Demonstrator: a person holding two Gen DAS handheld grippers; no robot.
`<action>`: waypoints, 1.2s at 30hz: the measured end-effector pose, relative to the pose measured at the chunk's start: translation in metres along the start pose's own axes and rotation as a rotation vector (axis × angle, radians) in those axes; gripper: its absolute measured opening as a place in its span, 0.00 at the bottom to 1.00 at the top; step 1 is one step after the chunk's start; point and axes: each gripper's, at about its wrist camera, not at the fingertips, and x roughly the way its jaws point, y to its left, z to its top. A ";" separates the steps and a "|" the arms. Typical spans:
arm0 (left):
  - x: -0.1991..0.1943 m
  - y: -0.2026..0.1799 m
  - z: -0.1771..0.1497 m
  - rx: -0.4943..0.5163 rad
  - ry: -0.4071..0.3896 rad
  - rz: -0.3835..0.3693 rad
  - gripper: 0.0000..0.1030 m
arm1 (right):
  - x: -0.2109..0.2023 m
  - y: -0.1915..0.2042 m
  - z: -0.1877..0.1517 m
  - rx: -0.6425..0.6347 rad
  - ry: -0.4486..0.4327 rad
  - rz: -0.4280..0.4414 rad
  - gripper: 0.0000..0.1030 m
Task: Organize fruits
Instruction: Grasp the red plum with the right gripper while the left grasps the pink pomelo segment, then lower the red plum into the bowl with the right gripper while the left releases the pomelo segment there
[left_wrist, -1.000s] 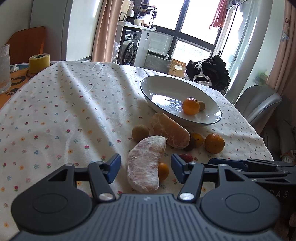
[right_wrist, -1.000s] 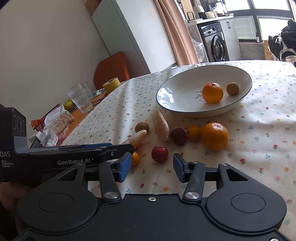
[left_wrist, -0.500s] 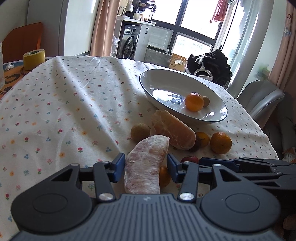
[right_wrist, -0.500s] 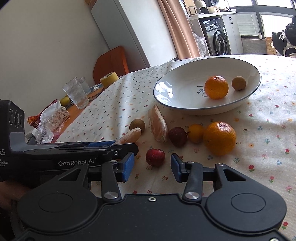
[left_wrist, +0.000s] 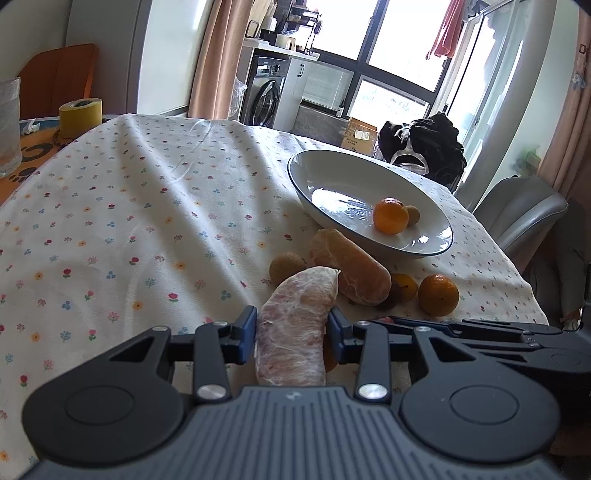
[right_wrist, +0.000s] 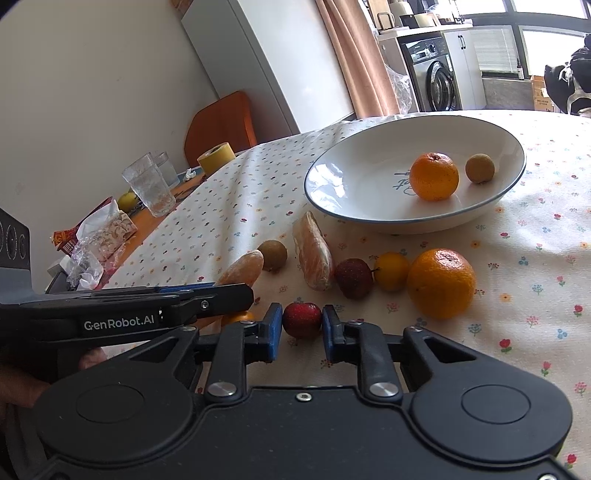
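My left gripper (left_wrist: 291, 334) is shut on a peeled pinkish pomelo segment (left_wrist: 299, 314) lying on the flowered tablecloth. My right gripper (right_wrist: 302, 336) is shut on a small red fruit (right_wrist: 302, 318) just beside it. Ahead stands a white bowl (left_wrist: 332, 173) holding an orange (left_wrist: 390, 216) and a small brown fruit (left_wrist: 413, 215). Between the grippers and the bowl lie a second peeled segment (right_wrist: 314, 254), a brown round fruit (right_wrist: 274, 254), a dark red fruit (right_wrist: 354, 277), a small yellow fruit (right_wrist: 391, 271) and a large orange (right_wrist: 441, 282).
At the far left of the table stand a drinking glass (right_wrist: 149, 190), a yellow tape roll (left_wrist: 80, 116) and crumpled snack packets (right_wrist: 99, 236). A grey chair (left_wrist: 517, 210) sits past the right table edge. Bare cloth stretches left of the bowl.
Both grippers moved forward and their jaws narrowed. The left one took hold of the pomelo segment, and the right one took hold of the small red fruit.
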 end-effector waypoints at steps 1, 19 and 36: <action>-0.002 0.000 0.000 0.002 -0.006 -0.001 0.37 | -0.001 0.001 0.000 0.001 -0.005 0.000 0.21; -0.025 -0.012 0.023 0.010 -0.094 -0.006 0.37 | -0.035 -0.003 0.026 -0.041 -0.100 -0.020 0.21; -0.012 -0.038 0.058 0.067 -0.121 0.009 0.37 | -0.038 -0.031 0.054 -0.031 -0.169 -0.059 0.21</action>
